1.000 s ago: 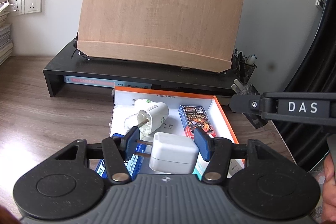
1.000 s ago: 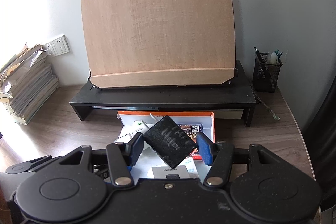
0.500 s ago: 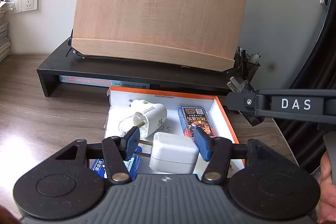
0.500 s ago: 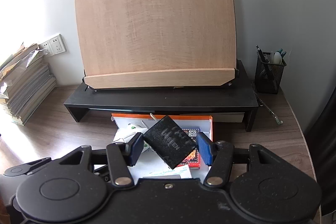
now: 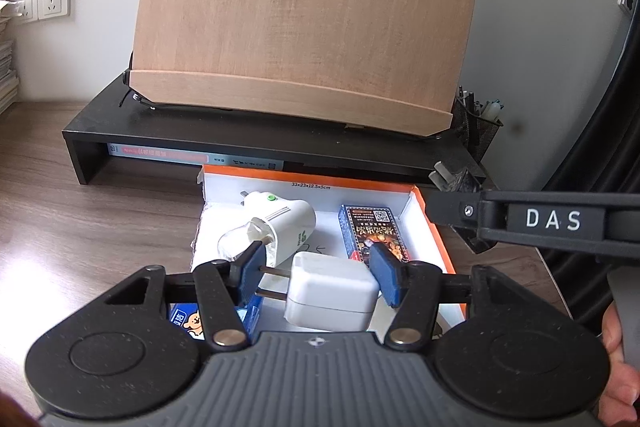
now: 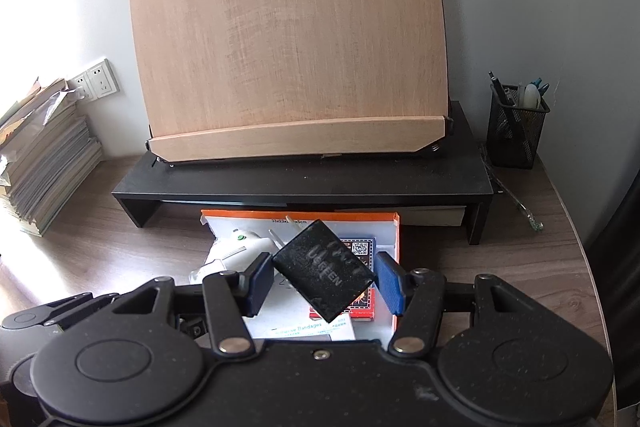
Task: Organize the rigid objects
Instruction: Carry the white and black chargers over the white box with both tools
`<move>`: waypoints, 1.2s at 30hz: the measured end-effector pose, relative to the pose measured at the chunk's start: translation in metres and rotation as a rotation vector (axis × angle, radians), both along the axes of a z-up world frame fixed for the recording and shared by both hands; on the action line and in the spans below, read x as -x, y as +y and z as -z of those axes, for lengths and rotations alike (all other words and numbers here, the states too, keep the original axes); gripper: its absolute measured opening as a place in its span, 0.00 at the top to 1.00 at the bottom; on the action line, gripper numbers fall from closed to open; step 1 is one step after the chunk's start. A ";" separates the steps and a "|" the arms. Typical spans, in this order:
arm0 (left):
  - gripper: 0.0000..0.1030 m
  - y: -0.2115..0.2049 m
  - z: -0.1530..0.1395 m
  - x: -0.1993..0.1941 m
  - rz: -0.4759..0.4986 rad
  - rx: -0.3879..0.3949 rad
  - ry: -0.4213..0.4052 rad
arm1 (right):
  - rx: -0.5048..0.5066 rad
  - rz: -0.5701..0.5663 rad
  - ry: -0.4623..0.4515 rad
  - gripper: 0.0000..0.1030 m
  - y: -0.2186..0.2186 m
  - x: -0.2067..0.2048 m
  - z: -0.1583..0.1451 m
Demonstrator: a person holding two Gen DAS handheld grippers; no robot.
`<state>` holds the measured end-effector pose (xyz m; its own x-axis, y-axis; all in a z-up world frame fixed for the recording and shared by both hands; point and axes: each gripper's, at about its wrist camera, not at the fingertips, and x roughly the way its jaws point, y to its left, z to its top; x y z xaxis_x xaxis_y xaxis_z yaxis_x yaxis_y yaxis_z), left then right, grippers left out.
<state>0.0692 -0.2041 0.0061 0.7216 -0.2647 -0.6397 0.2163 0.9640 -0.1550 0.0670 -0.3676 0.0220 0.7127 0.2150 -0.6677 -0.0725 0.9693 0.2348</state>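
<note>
Ahead, wooden book stand on black riser

— What's in your left gripper?
— You're pinching a white charger, prongs pointing left, over the orange box.
— And inside the box?
— A white plug-in device and a card pack, apart.

Both wrist views look forward and downward over the bench, close above the orange-rimmed box, facing the wooden board at the wall; both share these.
</note>
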 end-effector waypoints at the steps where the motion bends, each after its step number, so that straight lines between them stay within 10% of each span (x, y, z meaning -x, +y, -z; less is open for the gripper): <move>1: 0.44 0.000 0.000 0.000 0.000 0.000 0.001 | 0.000 -0.002 0.001 0.34 0.000 -0.001 0.000; 36: 0.44 -0.007 0.012 -0.031 0.015 -0.014 0.018 | -0.012 0.001 0.028 0.34 0.000 -0.027 0.016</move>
